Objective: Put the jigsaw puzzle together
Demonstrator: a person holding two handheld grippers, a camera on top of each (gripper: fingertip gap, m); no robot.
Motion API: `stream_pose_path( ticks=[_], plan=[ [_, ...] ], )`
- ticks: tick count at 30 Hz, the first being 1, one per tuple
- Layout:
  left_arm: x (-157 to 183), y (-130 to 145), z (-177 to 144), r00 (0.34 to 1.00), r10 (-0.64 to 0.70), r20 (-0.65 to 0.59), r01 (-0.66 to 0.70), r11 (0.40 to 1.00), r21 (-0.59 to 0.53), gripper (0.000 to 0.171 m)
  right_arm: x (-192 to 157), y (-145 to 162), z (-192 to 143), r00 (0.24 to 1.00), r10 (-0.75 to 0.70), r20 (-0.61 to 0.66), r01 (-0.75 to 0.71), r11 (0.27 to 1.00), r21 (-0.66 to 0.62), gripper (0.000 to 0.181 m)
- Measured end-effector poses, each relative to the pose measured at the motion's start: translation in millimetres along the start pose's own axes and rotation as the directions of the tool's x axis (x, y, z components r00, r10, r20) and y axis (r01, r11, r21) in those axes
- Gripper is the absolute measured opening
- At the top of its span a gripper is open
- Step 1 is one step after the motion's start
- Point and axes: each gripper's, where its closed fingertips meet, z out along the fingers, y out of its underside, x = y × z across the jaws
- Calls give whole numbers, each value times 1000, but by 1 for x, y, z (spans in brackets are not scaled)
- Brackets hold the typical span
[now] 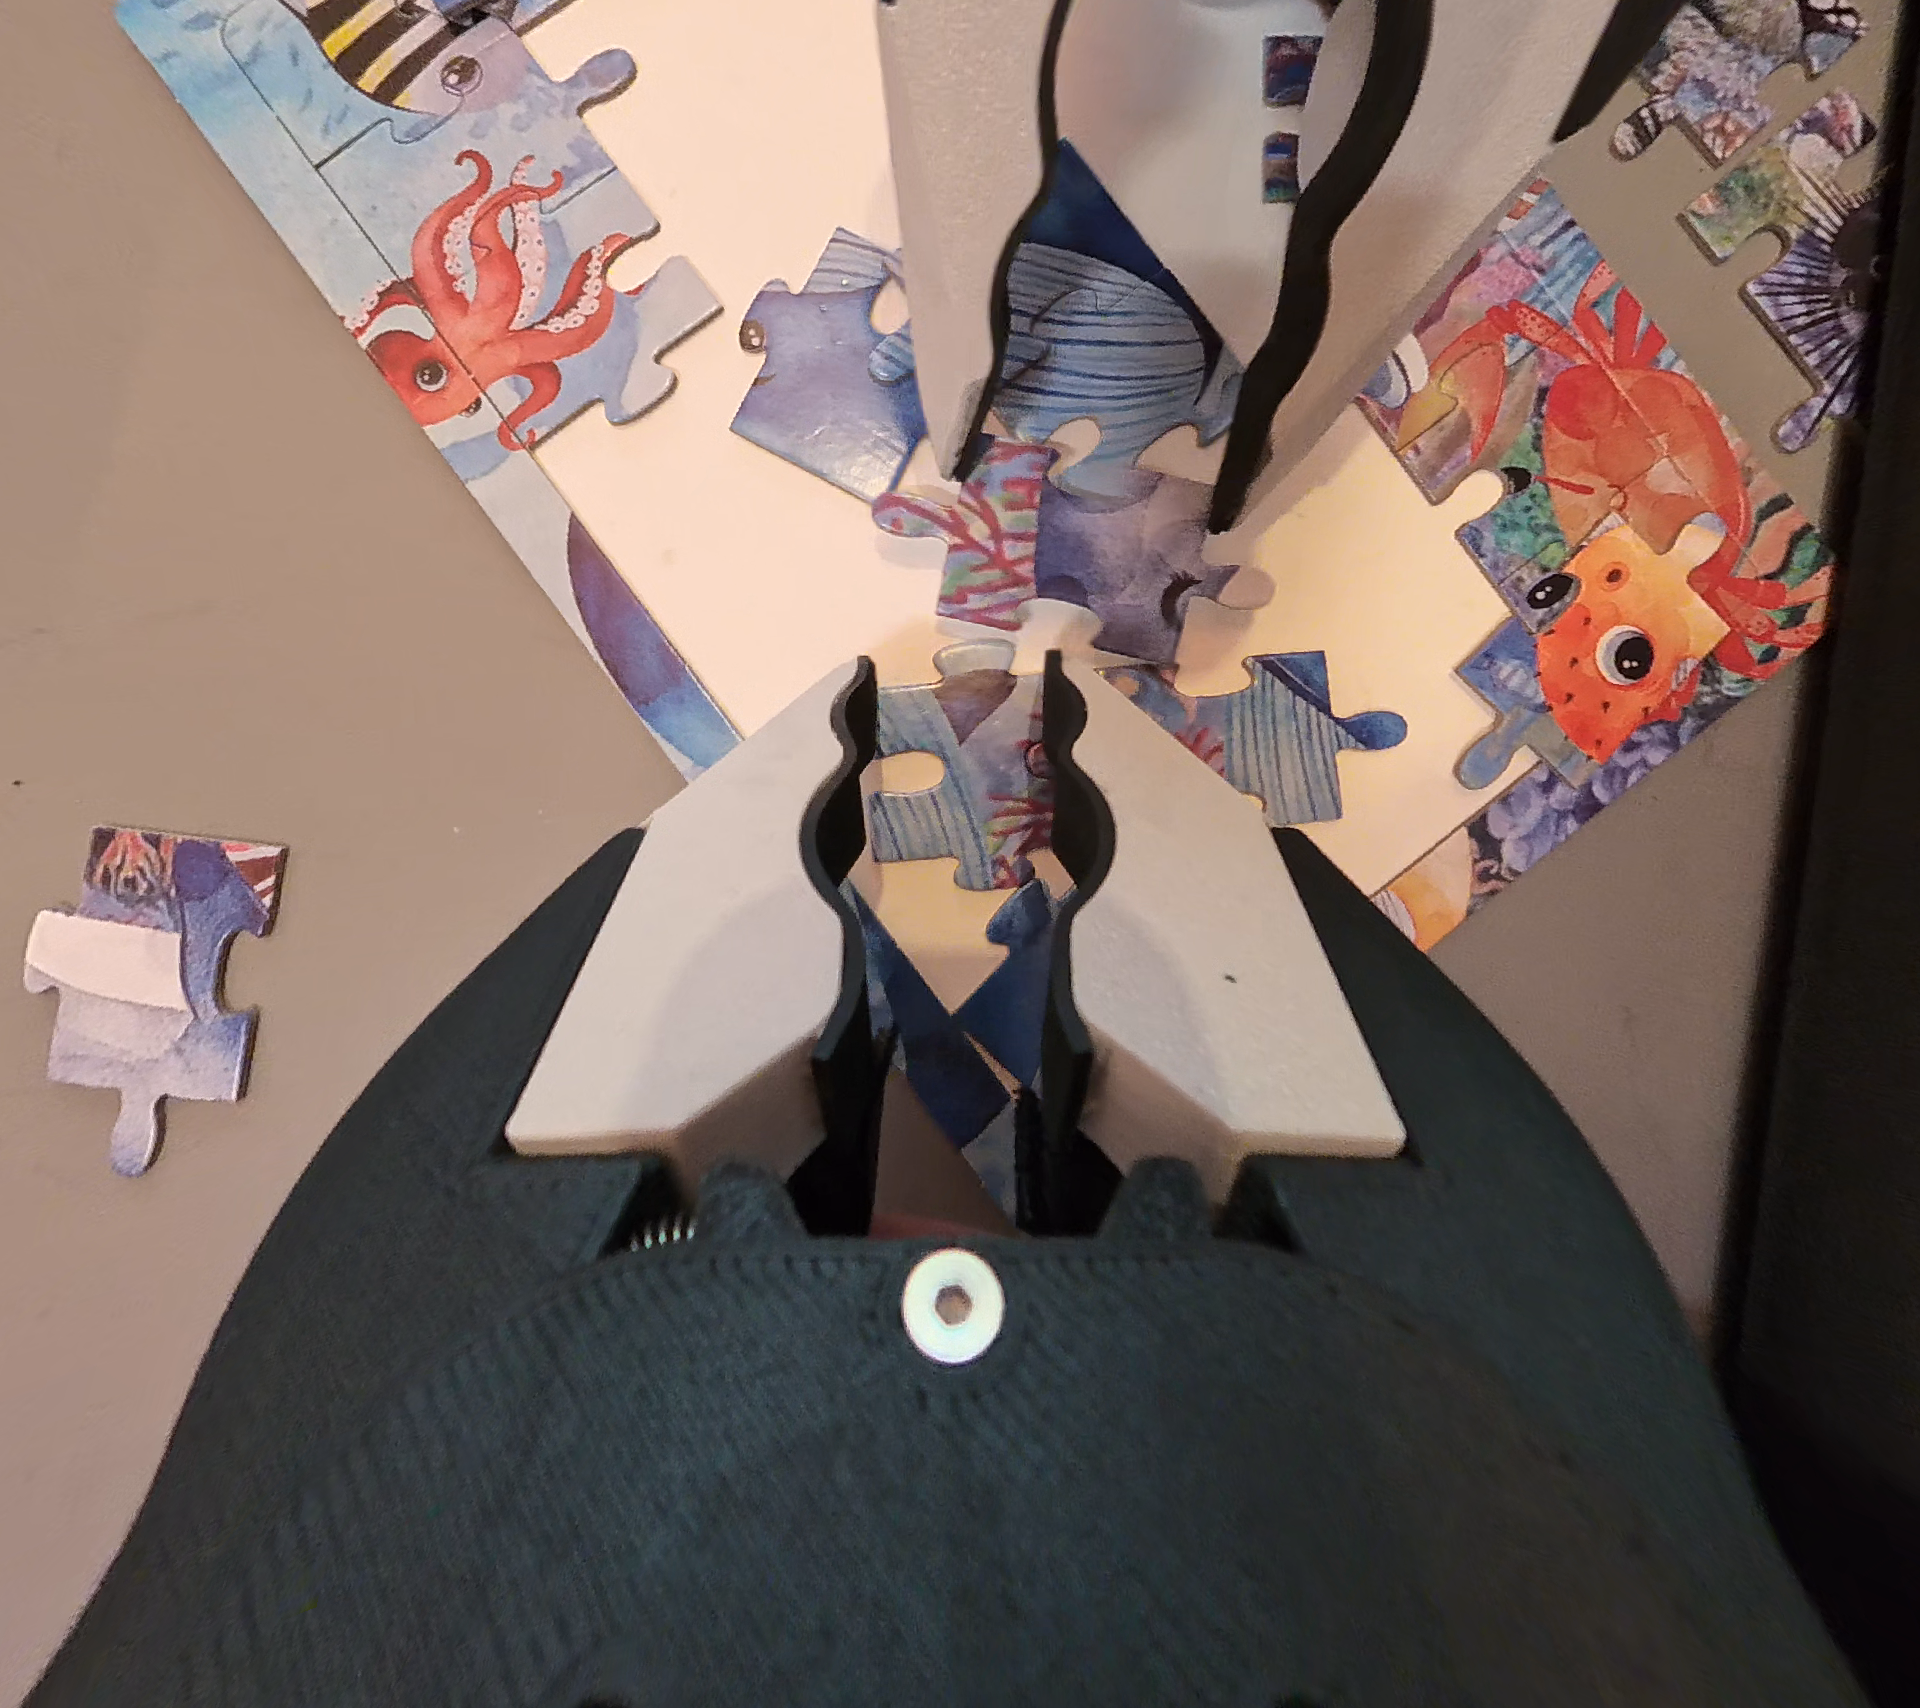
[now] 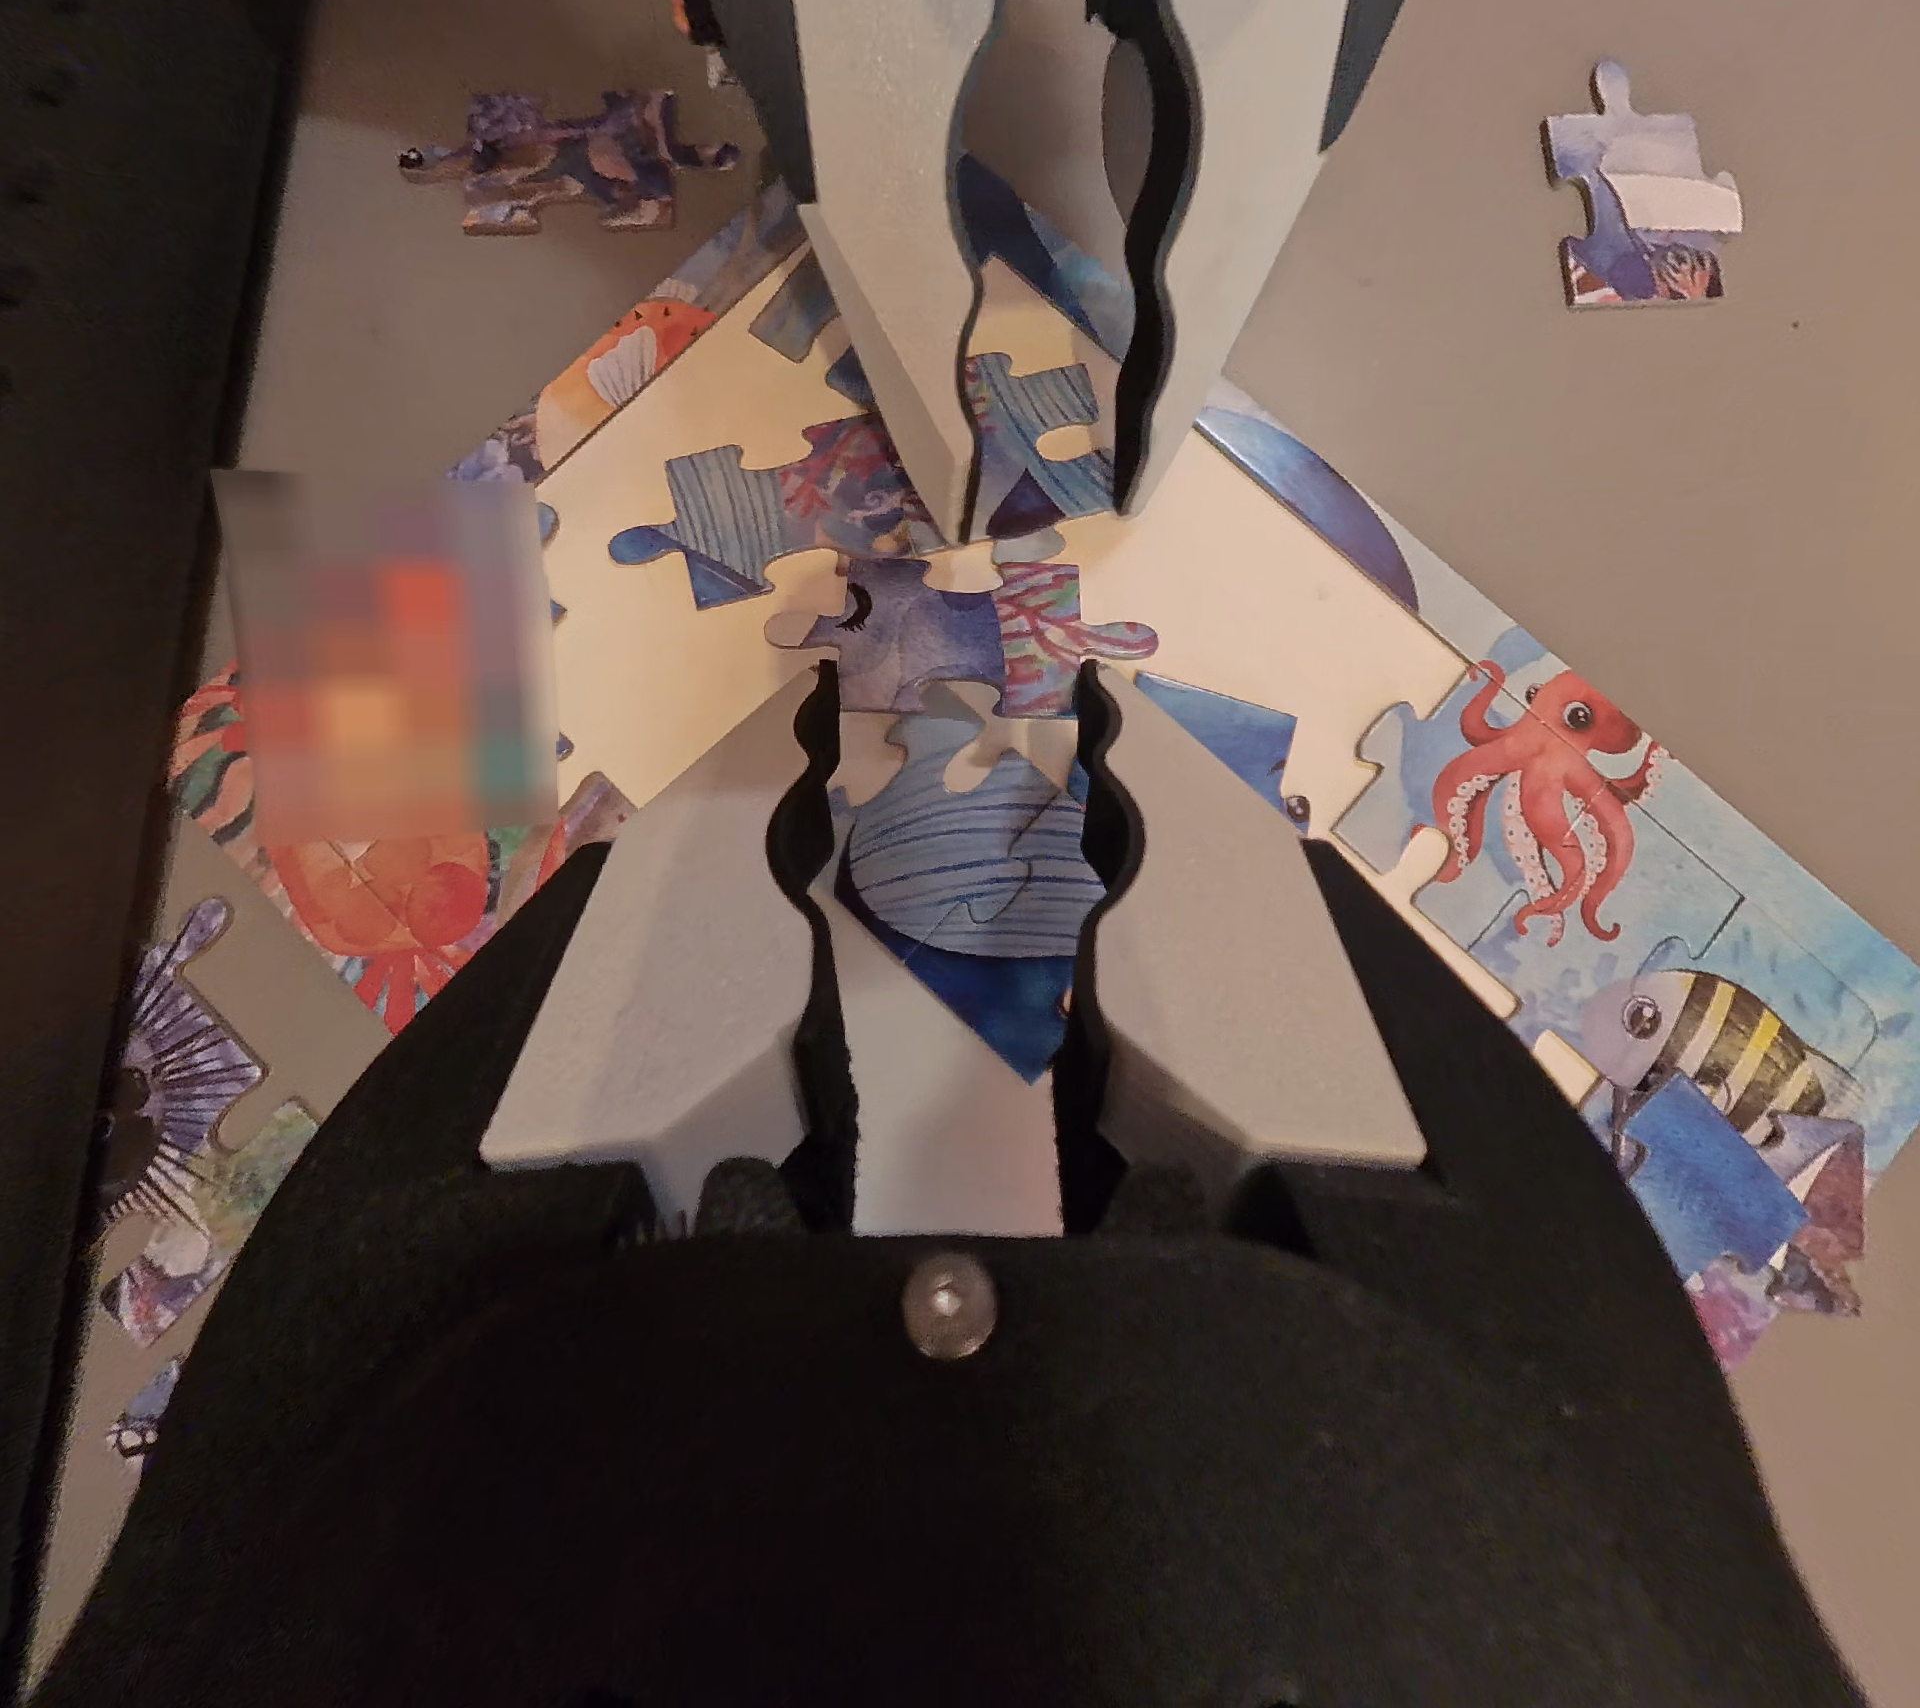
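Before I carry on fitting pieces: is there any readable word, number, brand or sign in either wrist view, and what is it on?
None: no words, numbers or brand marks are readable in either view.
The cardboard sea-animal puzzle pieces and the cream puzzle tray carry pictures only.
The grey-and-black left tongs and right tongs show no markings.
A mosaic patch in the right wrist view hides whatever lies under it.
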Motion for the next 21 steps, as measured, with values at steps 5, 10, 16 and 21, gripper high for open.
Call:
stream_pose_path(
  ticks=[5, 10, 16, 21],
  plan=[
    [4, 4, -4, 1000, -5, -17, 5, 1000, -13, 30, -8, 0, 0, 999, -20, 36, 20, 1000, 0, 44],
    [11, 10, -8, 999, -10, -39, 8, 999, -44, 28, 2, 7, -4, 1000, -8, -4, 7, 999, -36, 44],
    [10, 19, -9, 998, -42, -37, 39, 996, -76, 26, 27, 10, -13, 991, 62, -120, -67, 997, -38, 45],
    [5, 20, -11, 999, -33, -6, 33, 996, -78, 27, 23, 3, -11, 992, 42, -118, -44, 999, -14, 48]
  ],
)
